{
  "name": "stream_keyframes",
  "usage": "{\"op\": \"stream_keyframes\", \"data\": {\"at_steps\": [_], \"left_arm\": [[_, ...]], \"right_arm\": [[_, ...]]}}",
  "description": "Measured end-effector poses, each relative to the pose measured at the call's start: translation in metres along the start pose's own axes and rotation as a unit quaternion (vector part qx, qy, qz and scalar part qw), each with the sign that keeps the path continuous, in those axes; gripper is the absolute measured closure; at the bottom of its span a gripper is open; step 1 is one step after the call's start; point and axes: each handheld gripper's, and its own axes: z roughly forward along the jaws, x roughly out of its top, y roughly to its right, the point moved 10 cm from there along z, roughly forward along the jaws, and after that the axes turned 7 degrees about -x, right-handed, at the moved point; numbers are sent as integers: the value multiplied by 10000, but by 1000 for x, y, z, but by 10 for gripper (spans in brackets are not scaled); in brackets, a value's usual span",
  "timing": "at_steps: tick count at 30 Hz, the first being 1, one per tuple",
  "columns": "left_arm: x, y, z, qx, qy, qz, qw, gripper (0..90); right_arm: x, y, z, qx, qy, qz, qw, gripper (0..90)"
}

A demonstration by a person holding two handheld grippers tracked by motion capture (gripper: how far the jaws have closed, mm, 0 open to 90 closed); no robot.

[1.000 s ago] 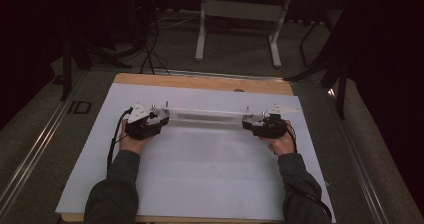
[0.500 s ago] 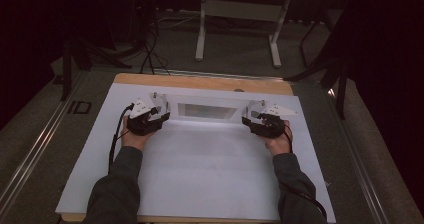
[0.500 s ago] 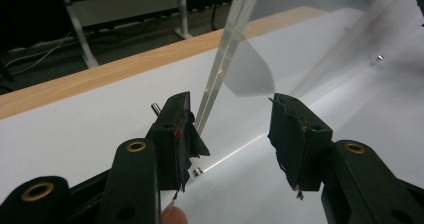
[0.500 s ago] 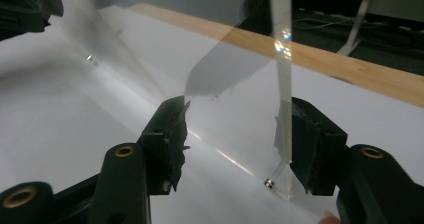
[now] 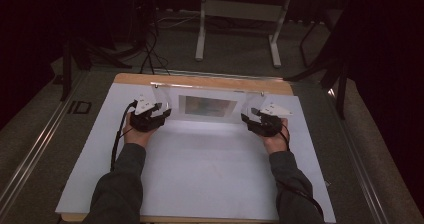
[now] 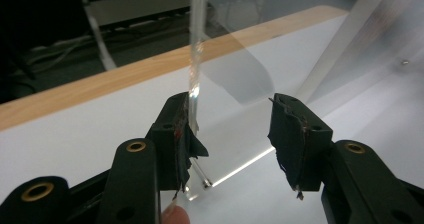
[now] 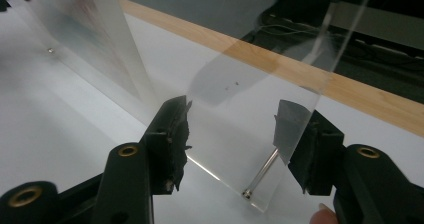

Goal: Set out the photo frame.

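The white tabletop carried a clear acrylic picture frame near its far edge, tilted up on its lower edge with a print showing in the middle. The left claw stood apart around the frame's left end, the right claw around its right end, its jaws just closing. Gripping and setting it seemed left to do.
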Motion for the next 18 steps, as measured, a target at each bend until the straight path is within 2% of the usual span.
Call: {"op": "stream_keyframes", "data": {"at_steps": [6,10,15,18], "left_arm": [[4,-2,3,210,-113,163,9996,515],[5,0,2,249,-138,236,9993,516],[8,2,0,241,-198,242,9992,516],[8,4,-2,211,-225,144,9994,516]], "right_arm": [[3,2,2,-57,-124,-206,9997,485],[2,4,0,-69,-162,-261,9995,486],[3,3,-3,-81,-168,-264,9995,487],[4,2,-6,-61,-157,-226,9996,489]]}}
